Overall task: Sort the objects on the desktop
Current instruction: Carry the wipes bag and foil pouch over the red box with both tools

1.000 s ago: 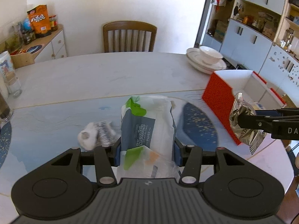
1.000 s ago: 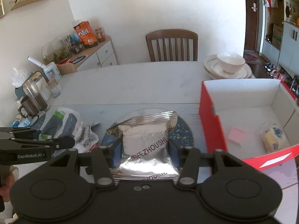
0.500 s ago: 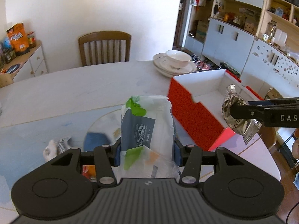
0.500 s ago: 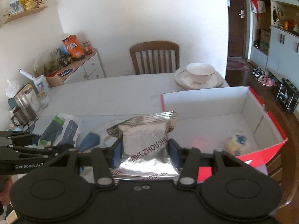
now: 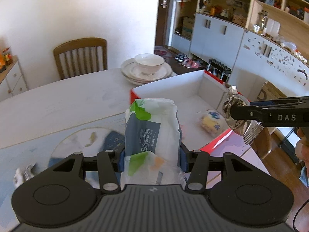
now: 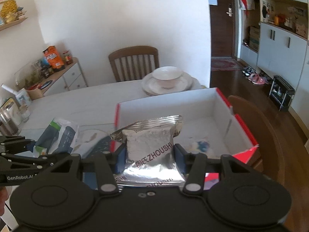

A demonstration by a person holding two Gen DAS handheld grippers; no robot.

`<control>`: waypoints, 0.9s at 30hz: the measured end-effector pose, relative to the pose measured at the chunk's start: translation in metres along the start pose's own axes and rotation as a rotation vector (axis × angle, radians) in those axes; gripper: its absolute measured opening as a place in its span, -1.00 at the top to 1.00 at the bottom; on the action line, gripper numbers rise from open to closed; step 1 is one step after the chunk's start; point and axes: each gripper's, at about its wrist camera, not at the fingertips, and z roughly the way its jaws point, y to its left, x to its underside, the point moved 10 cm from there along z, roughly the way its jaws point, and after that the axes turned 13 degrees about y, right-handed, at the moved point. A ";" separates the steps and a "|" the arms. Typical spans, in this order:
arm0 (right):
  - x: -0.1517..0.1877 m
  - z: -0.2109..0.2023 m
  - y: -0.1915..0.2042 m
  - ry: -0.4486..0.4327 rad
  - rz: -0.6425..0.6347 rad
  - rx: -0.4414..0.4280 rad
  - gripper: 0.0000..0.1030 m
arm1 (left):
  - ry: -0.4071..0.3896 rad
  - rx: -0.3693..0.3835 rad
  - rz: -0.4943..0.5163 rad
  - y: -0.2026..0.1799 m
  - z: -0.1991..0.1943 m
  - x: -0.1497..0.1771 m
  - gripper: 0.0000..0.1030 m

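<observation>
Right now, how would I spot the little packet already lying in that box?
Find the red box with white inside walls on the table. On its floor lies one small yellow packet with blue print, the only loose thing visible inside.

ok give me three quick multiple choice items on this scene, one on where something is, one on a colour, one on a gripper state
1. Where is the bowl?
A. on stacked plates
B. in the box
C. on the chair

2. What colour is the outside of the box?
A. blue
B. red
C. green

3. What is the right gripper doing?
A. hanging open
B. shut on nothing
C. shut on the foil packet

Answers:
1. A, it sits on the plates behind the box.
2. B, its outer walls are red, the inside white.
3. C, both fingers press the packet's sides.
</observation>
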 end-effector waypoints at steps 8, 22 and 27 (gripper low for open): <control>-0.009 0.008 -0.037 0.007 0.027 0.022 0.02 | 0.006 0.014 0.081 -0.039 0.023 -0.029 0.03; -0.038 0.050 -0.068 0.068 0.049 0.020 0.02 | 0.054 -0.017 0.198 -0.072 0.074 -0.060 0.03; -0.048 0.074 -0.079 0.100 0.036 0.037 0.02 | 0.058 -0.034 0.253 -0.081 0.087 -0.067 0.03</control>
